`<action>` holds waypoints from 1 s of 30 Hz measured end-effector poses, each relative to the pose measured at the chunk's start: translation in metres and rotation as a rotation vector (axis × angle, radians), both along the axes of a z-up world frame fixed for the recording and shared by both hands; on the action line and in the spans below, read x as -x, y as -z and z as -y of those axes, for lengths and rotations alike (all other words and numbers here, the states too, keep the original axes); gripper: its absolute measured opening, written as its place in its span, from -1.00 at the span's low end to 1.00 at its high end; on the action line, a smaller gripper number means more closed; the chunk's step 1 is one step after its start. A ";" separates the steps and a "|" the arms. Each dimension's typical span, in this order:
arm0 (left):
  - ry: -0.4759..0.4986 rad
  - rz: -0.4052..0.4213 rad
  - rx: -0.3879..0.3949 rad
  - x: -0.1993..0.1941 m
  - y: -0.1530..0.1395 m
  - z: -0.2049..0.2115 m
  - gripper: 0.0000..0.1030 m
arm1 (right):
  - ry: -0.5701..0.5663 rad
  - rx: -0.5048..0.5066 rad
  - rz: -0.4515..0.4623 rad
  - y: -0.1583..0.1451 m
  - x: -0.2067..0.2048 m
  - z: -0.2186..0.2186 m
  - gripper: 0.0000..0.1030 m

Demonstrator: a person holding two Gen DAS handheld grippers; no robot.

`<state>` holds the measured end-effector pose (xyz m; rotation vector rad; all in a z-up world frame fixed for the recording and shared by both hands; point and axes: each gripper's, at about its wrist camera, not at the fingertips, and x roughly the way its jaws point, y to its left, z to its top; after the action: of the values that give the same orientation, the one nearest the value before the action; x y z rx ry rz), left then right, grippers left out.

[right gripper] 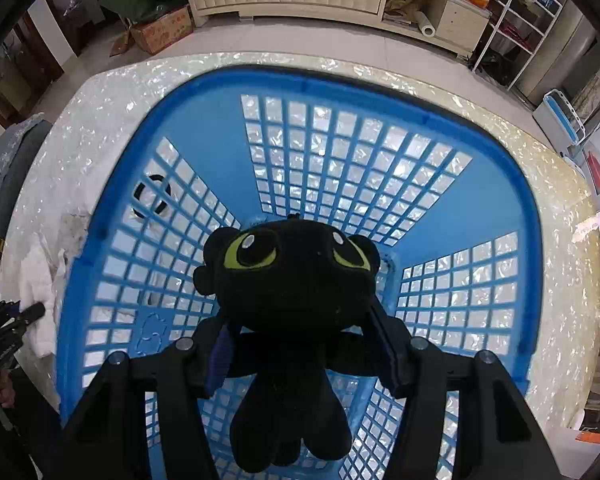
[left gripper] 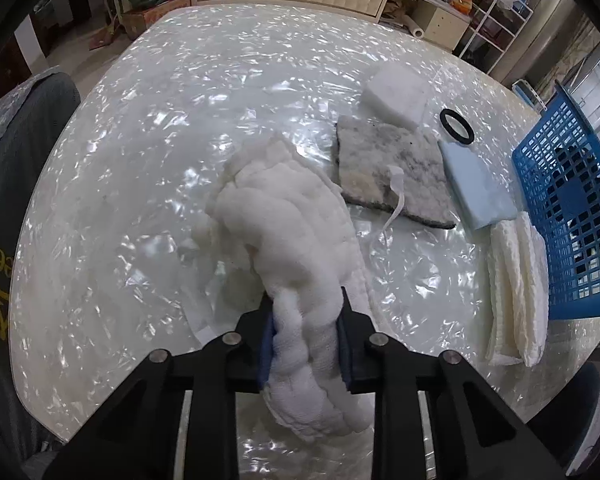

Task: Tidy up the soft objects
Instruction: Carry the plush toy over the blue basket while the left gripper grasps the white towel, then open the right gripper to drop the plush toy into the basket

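My left gripper point(left gripper: 305, 344) is shut on a bunched white fluffy cloth point(left gripper: 288, 232), held just above the shiny white table point(left gripper: 140, 160). My right gripper point(right gripper: 300, 344) is shut on a black plush toy with green eyes point(right gripper: 292, 280) and holds it over the inside of the blue plastic basket point(right gripper: 204, 120). The basket point(left gripper: 572, 208) stands at the right edge in the left wrist view.
On the table beside the basket lie a white foam block point(left gripper: 396, 94), a grey-stained felt pad point(left gripper: 392, 168), a black ring point(left gripper: 456, 126), a pale blue sponge point(left gripper: 478, 188) and folded white cloths point(left gripper: 516, 284). A chair back point(left gripper: 16, 152) stands at the left.
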<state>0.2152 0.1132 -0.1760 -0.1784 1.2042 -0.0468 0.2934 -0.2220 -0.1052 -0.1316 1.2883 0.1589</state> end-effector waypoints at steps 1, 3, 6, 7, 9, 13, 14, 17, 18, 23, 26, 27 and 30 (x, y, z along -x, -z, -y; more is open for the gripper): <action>-0.001 0.002 -0.002 0.001 -0.001 -0.001 -0.54 | 0.001 0.001 -0.008 0.002 0.000 -0.001 0.13; -0.001 0.005 -0.010 0.004 -0.004 -0.002 -0.54 | -0.003 0.004 -0.013 0.002 0.001 -0.005 0.15; 0.005 0.015 -0.014 0.009 -0.009 -0.003 -0.56 | -0.010 0.017 0.014 -0.005 0.002 -0.008 0.45; 0.005 0.019 -0.010 0.010 -0.011 -0.003 -0.56 | -0.008 0.016 0.019 -0.008 0.002 -0.009 0.58; 0.004 0.027 -0.005 0.012 -0.016 -0.004 -0.56 | -0.008 0.000 0.025 -0.016 0.004 -0.011 0.69; 0.005 0.053 -0.004 0.020 -0.030 -0.004 -0.56 | -0.016 0.020 0.064 -0.036 0.012 -0.016 0.93; 0.008 0.062 -0.001 0.022 -0.034 -0.004 -0.56 | -0.015 0.017 0.073 -0.041 0.014 -0.018 0.99; 0.013 0.085 -0.003 0.028 -0.047 -0.002 -0.56 | -0.020 0.010 0.094 -0.055 0.029 -0.021 1.00; 0.015 0.096 -0.007 0.030 -0.052 -0.002 -0.56 | -0.025 0.013 0.096 -0.058 0.033 -0.023 1.00; 0.030 0.142 -0.028 0.040 -0.079 0.005 -0.56 | -0.029 0.019 0.116 -0.075 0.056 -0.021 1.00; 0.045 0.169 -0.020 0.044 -0.096 0.013 -0.56 | -0.018 0.010 0.134 -0.085 0.073 -0.019 1.00; 0.054 0.181 -0.022 0.046 -0.102 0.016 -0.56 | -0.016 0.009 0.140 -0.083 0.076 -0.017 1.00; 0.082 0.213 -0.030 0.050 -0.119 0.029 -0.56 | -0.006 -0.001 0.157 -0.090 0.090 -0.012 1.00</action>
<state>0.1649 0.0842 -0.0569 -0.0949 0.9984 -0.1164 0.2032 -0.2097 -0.0149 -0.1441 1.1313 0.1518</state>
